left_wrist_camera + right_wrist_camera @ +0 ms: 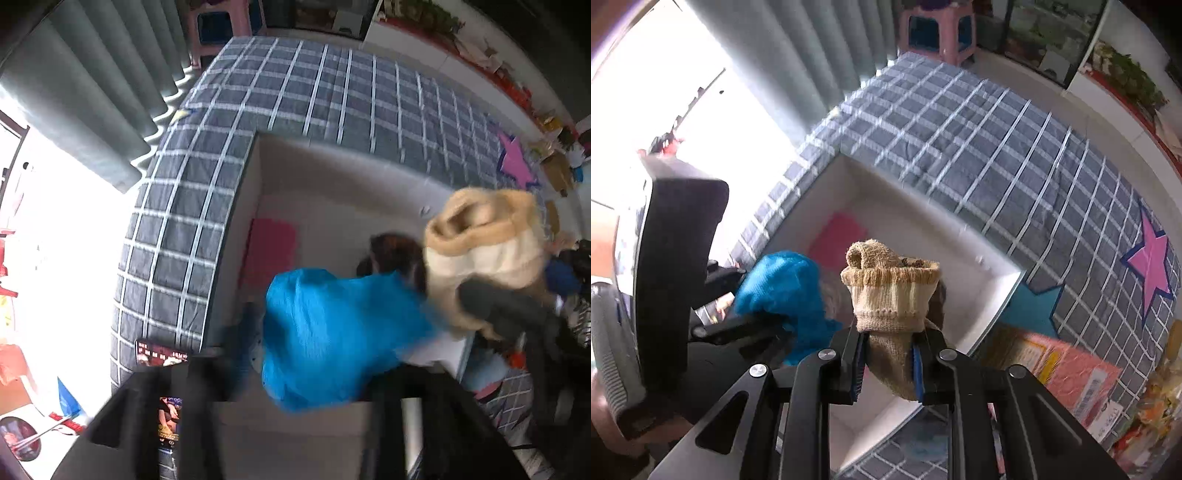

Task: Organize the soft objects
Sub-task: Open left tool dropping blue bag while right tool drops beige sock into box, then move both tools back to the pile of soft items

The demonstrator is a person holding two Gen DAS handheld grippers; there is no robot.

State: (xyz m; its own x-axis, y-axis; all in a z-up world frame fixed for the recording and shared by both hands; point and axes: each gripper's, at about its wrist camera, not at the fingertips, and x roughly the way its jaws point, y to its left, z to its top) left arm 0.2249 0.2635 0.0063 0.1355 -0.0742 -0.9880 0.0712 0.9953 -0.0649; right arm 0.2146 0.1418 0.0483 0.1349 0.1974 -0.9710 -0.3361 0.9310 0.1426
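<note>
The right gripper [888, 360] has its two fingers [851, 363] pinched on a beige knitted sock [892, 299], whose ribbed cuff stands above the jaws, over the white box [993, 258]. Left of the sock, the left gripper [768, 332] holds a bright blue cloth [786, 288], also above the box; its dark fingers seem closed around the bunched fabric, though blur hides the tips. In the left wrist view the blue cloth [332, 332] hangs over the box's near edge, with the sock [484, 254] to its right. A pink patch [836, 236] lies inside the box. The box rests on a grey checked bedspread [997, 147] with a pink star [1150, 264] appliqué.
</note>
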